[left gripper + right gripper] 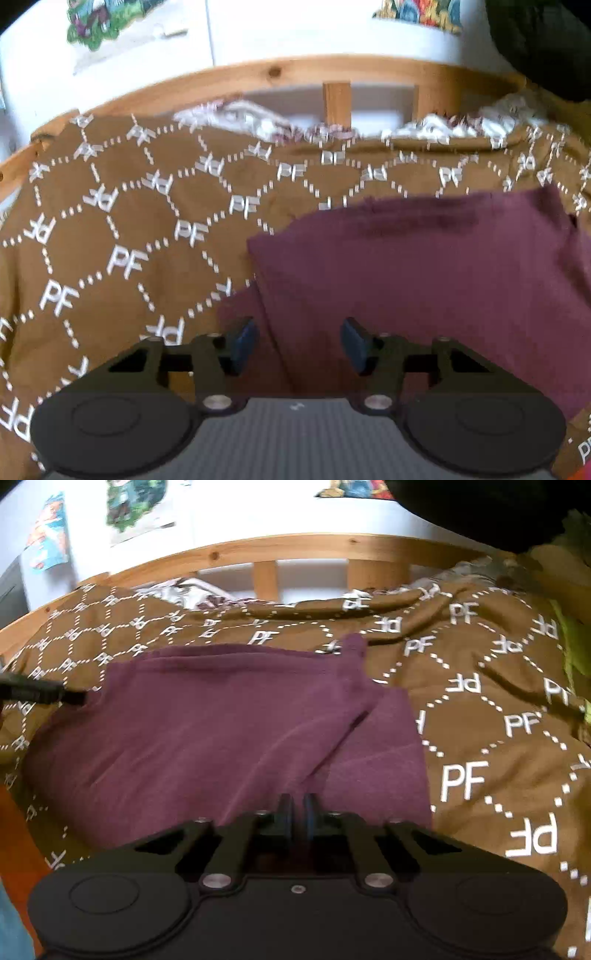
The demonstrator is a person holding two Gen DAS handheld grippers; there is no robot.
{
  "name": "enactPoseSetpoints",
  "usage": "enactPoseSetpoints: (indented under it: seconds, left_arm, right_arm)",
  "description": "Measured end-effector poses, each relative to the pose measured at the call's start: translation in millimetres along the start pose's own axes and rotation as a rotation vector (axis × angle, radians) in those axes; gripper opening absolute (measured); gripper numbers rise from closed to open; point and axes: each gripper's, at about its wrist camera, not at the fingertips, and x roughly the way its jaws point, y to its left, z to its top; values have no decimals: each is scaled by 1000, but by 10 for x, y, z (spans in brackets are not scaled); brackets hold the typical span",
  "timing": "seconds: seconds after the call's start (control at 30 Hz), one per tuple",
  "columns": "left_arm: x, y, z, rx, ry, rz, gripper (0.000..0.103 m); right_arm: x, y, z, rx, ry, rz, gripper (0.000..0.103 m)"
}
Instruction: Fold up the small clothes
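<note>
Right hand-held gripper [297, 808] pinching maroon garment [221, 731], long axis crosswise, left hand-held gripper [299, 343] half-open

Brown monogrammed blanket [122, 229] below a wooden bed rail [280, 72].

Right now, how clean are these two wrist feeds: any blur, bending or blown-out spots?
Left wrist view: motion blur smears the brown PF-patterned blanket and the maroon knit garment; the wooden bed rail bows from fisheye distortion. Right wrist view: sharper, with crisp lettering; the white wall behind is overexposed, and the edges curve.
</note>
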Motion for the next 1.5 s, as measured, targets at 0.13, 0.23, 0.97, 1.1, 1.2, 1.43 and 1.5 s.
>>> enactPoseSetpoints:
  seconds: [0.13,0.23,0.97,1.1,1.2,1.43,1.5]
  left_arm:
    - [149,8,-89,-23,66,30,48]
    - [166,-9,-166,-19,69,35,48]
    - [5,51,-157,-109,85,-13,91]
    - [-34,52,-169,-136,112,7,99]
    - [-39,95,-184,-169,132,10,100]
    - [-67,124,-180,-204,139,35,102]
    - [-87,114,-172,-204,135,42,102]
  right_arm:
    - [-208,-139,-7,110,-54,-47,4]
    - [-356,-277,-101,261,-79,-43,4]
    - [-59,-126,124,141,-127,-118,51]
    - [205,13,136,6,-63,-257,60]
    - [263,24,73,-73,-72,-361,76]
    - [64,10,31,-33,-155,-398,96]
    - [-51,61,-2,-35,-203,-384,102]
